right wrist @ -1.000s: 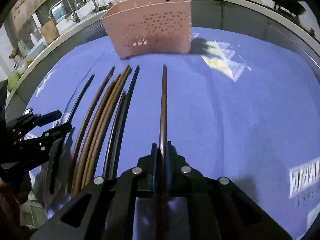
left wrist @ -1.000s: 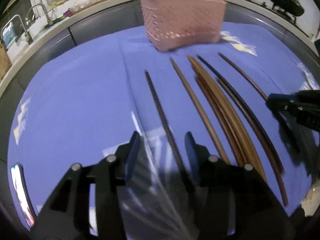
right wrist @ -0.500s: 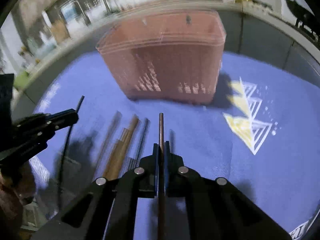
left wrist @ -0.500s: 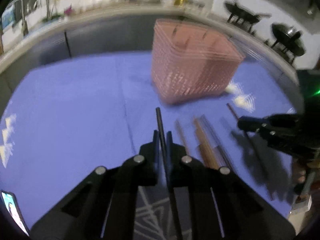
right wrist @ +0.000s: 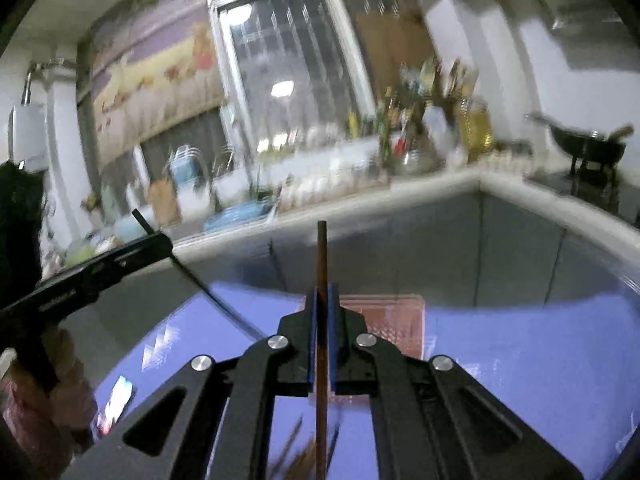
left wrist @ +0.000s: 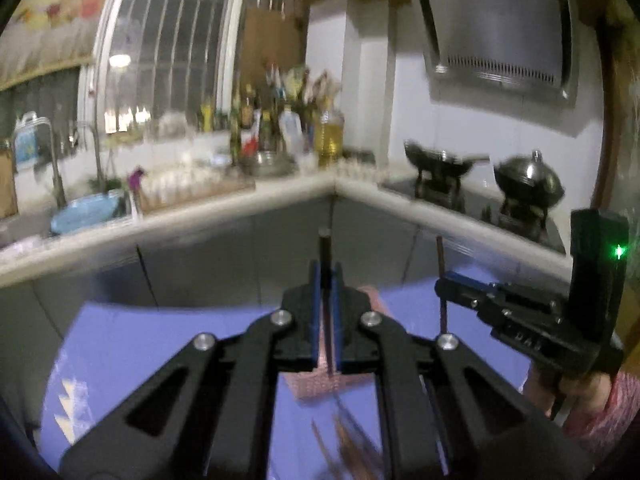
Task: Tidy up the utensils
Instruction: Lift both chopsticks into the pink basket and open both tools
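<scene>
two tongs are raised above the blue-covered worktop (left wrist: 132, 344), each clamped tight on a single chopstick. the left tongs (left wrist: 326, 280) pinch a black chopstick (left wrist: 325, 248) between their blue-lined pads, its blunt end sticking up past the fingertips toward the grey cabinet fronts; in the right wrist view this same black chopstick (right wrist: 192, 272) slants down from the left tongs (right wrist: 160, 242) at the left edge. the right tongs (right wrist: 322, 300) grip a brown chopstick (right wrist: 322, 256) that runs straight up between the pads and down out of the bottom of the frame; from the left wrist view the right tongs (left wrist: 442, 284) show at the right with the brown chopstick (left wrist: 441, 264) standing nearly upright in them. a pink perforated basket (right wrist: 392, 320) sits on the worktop just behind and below both tongs, partly hidden by them. blurred remaining chopsticks (left wrist: 352, 444) lie on the blue cover near the bottom edge. behind, a white counter carries bottles, a yellow oil bottle (left wrist: 329, 134), and two dark woks (left wrist: 440, 160) under a range hood (left wrist: 500, 36).
</scene>
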Demonstrator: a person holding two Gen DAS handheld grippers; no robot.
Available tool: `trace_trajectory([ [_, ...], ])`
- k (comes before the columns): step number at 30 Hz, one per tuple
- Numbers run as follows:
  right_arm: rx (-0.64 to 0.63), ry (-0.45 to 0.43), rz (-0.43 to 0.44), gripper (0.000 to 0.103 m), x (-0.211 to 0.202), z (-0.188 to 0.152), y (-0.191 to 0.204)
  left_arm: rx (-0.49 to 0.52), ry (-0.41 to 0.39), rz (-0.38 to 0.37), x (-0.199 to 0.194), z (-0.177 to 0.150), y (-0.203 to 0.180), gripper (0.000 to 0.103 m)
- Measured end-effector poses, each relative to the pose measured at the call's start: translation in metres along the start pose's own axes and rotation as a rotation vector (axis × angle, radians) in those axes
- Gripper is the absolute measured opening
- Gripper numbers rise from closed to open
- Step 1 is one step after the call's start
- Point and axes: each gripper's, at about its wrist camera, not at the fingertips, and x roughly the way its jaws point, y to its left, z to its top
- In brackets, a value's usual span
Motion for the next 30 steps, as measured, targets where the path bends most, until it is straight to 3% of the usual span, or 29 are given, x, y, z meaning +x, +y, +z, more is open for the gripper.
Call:
trace_trajectory([
  [4,0.028,-0.131,-0.015,0.005,0.015,0.034,-0.007,0.021,-0.045,0.056,0.015,0.029,-0.002,0.005],
  [8,0.023,-0.217,-0.023,0.005,0.045,0.054,-0.004,0.01,-0.028,0.084,0.043,0.04,0.004,0.005],
  [16,0.005,-0.184,-0.019,0.005,0.104,0.049,-0.011,-0.017,0.008,0.086,0.081,0.041,0.019,0.004],
  [25,0.024,-0.094,-0.019,0.005,0.124,-0.003,-0.028,-0.012,0.122,0.069,0.11,-0.001,0.012,0.005],
  [27,0.035,-0.052,-0.01,0.006,0.127,-0.012,-0.028,-0.009,0.184,0.086,0.119,-0.014,0.009,0.012],
  [28,0.043,-0.032,-0.011,0.008,0.128,-0.015,-0.029,-0.013,0.205,0.098,0.121,-0.019,0.009,0.033],
  [29,0.056,-0.015,-0.013,0.01,0.128,-0.017,-0.029,-0.019,0.208,0.11,0.12,-0.022,0.009,0.046],
  [30,0.071,-0.006,-0.013,0.013,0.125,-0.019,-0.03,-0.028,0.197,0.127,0.116,-0.024,0.01,0.049],
])
